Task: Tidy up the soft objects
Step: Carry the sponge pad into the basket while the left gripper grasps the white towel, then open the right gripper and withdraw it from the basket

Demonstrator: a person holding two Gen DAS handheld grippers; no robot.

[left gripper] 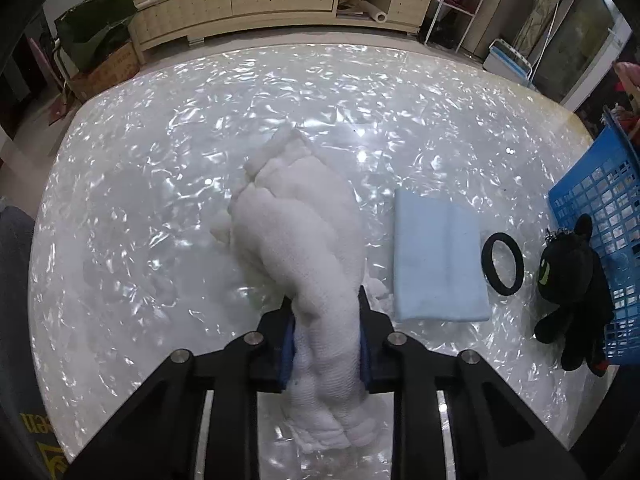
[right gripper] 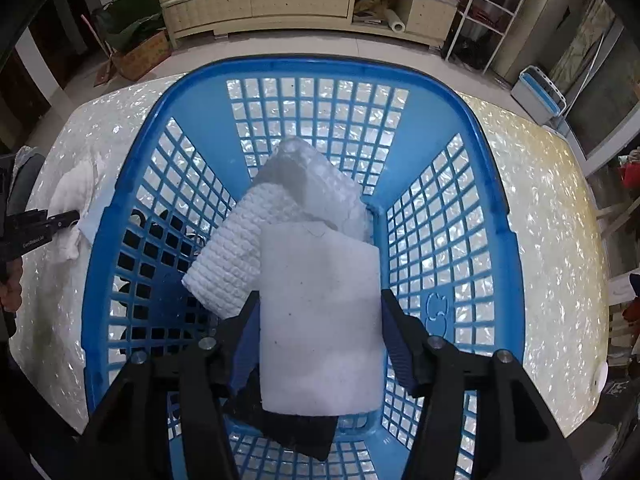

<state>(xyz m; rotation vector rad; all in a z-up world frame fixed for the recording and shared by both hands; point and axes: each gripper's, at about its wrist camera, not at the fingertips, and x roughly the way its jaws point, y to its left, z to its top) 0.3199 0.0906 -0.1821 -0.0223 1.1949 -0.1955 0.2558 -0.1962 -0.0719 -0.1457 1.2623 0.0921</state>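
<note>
Towel [left gripper: 304,236], white and bunched into a thick roll, runs forward from the left gripper [left gripper: 326,340], whose jaws are closed tight on its narrow middle; the far end spreads out over the shiny white bench [left gripper: 140,200] and the near end hangs below the blue pads. Just to the right of it on the bench lies a folded pale blue cloth [left gripper: 438,256], flat and apart from the towel's main bulk. Further right sits a black ring [left gripper: 503,263], then a black plush toy [left gripper: 572,292] with green eyes, leaning against the outer wall of the blue basket [left gripper: 600,200] at the bench's right edge. In the right wrist view the right gripper [right gripper: 320,344] hangs over the inside of the same blue basket [right gripper: 480,184], its jaws spread wide with a flat white foam sheet [right gripper: 320,320] lying between them; whether the pads actually press on the sheet cannot be told, since a gap shows on the left side. Beneath that sheet rest a white waffle-textured cloth [right gripper: 228,264] and a piece of bubble wrap [right gripper: 320,180], and a dark item [right gripper: 300,436] shows under the sheet's near edge. The left gripper [right gripper: 40,224] and the white towel [right gripper: 72,196] appear outside the basket's left wall.
</note>
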